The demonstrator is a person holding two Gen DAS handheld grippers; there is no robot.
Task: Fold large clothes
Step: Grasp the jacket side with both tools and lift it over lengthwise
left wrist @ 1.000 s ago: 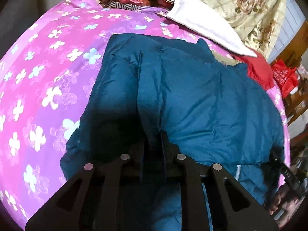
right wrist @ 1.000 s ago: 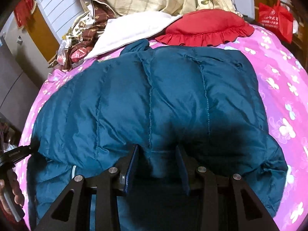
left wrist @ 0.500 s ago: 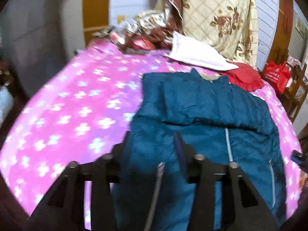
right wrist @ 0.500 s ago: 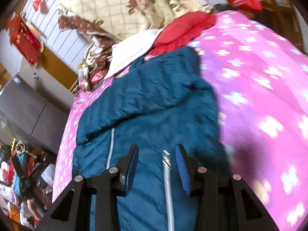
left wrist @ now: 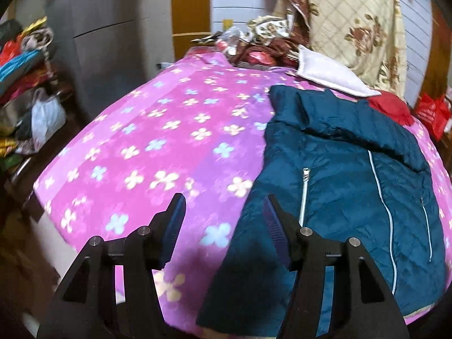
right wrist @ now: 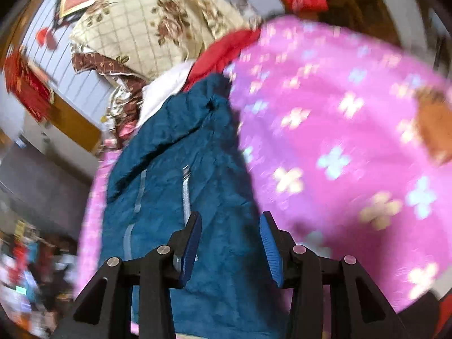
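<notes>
A teal quilted jacket (left wrist: 347,175) lies flat on a pink flowered bedspread (left wrist: 158,147), folded over at its far end, with silver zips showing. My left gripper (left wrist: 223,206) is open and empty, above the bed just left of the jacket's left edge. In the right wrist view the jacket (right wrist: 180,180) runs away from me, and my right gripper (right wrist: 230,223) is open and empty above its near right edge. The bedspread (right wrist: 339,147) fills the right side. That view is blurred.
A white pillow (left wrist: 330,73), a red cushion (left wrist: 389,107) and a cream flowered quilt (left wrist: 358,25) pile up at the head of the bed. A red bag (left wrist: 432,113) stands at the right. Shelves of clutter (left wrist: 25,84) stand left of the bed.
Both grippers let go of the jacket, opened and drew back from it. The left one swung left over the bedspread, the right one swung right. The jacket now lies folded over.
</notes>
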